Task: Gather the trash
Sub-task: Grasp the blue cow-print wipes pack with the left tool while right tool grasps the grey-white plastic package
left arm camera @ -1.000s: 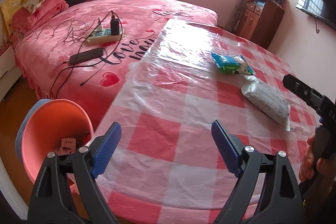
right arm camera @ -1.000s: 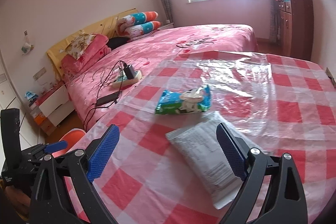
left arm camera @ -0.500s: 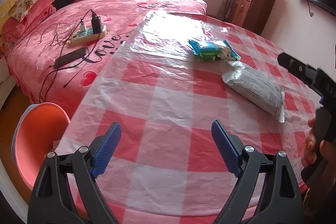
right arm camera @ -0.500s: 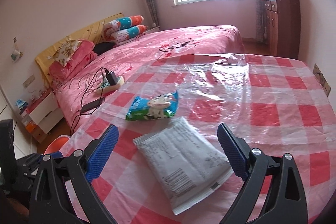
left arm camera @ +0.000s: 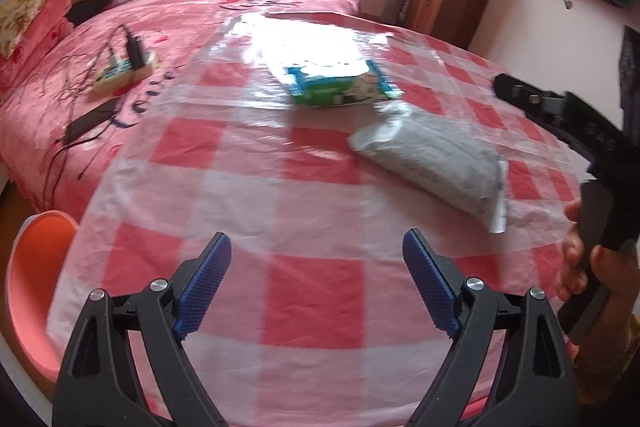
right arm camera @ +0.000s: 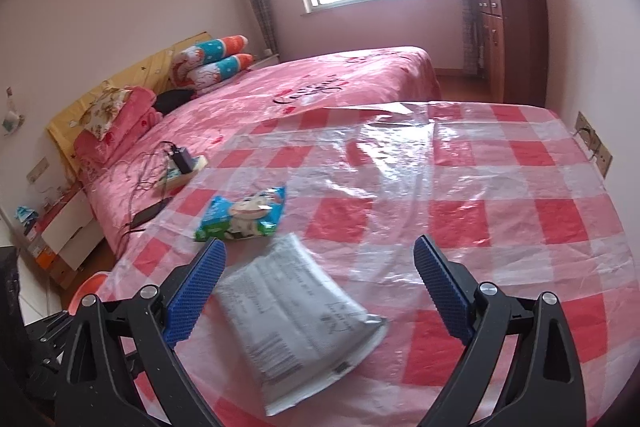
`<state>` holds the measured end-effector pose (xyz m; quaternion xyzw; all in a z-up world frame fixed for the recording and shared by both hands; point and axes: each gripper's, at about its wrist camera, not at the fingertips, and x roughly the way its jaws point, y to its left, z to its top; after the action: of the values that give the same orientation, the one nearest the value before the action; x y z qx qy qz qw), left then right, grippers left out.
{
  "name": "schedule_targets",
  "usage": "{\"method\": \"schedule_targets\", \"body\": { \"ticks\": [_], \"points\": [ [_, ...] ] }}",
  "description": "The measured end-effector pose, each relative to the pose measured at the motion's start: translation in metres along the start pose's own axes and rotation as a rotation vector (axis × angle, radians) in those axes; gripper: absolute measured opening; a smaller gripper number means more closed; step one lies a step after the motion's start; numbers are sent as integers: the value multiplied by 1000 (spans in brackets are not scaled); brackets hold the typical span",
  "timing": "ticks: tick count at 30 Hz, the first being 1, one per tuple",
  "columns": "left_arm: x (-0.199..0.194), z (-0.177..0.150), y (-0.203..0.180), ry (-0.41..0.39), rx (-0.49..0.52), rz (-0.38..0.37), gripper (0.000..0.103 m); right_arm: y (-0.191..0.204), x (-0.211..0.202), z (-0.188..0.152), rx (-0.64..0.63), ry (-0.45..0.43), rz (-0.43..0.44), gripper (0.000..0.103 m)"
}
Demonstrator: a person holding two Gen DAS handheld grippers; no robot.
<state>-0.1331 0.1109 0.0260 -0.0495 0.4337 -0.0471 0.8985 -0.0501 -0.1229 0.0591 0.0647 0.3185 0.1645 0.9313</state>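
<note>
Tongs spread wide on the left gripper [left arm camera: 316,239], pinching nothing, over bare checks near the front edge of the table [left arm camera: 248,195]. Same on the right gripper [right arm camera: 319,243]: spread, empty, aimed down at the grey mailer pouch [right arm camera: 296,315], which lies flat close to the front edge, framed between the blue pads but not touched. Just beyond it, toward the bed-side edge, lies the green-and-blue snack packet [right arm camera: 244,213]; below that edge, on the floor, stands the orange bin [left arm camera: 32,275]. Risks, as judged from here: a flat, slick pouch on a loose plastic cloth [right arm camera: 520,219] probably slides away under closing pads, or gets pinched together with a fold of the cloth and drags the snack packet along. Could also slip off the front edge if pushed rather than lifted. Crowding between the two grippers likely too, both heading for the same spot. Against a second ago: both sets of tongs at the same width, both views shifted across the table; pouch and packet now larger and nearer the middle of the left view, bin pushed to its left margin, pouch lower and closer between the right tongs.
</note>
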Motion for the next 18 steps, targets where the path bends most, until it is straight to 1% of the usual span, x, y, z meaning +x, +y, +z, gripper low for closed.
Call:
{"method": "schedule_targets", "body": {
  "ticks": [4, 9, 12, 18],
  "points": [
    [7, 7, -19, 9, 7, -81, 88, -15, 2, 2, 12, 11, -42, 94],
    [24, 19, -39, 34, -36, -199, 88, -41, 4, 5, 66, 24, -80, 94],
    [36, 24, -52, 46, -36, -238, 88, -52, 2, 6, 82, 21, -100, 94],
    [60, 34, -70, 62, -15, -265, 88, -70, -2, 10, 121, 16, -108, 94]
  ]
}}
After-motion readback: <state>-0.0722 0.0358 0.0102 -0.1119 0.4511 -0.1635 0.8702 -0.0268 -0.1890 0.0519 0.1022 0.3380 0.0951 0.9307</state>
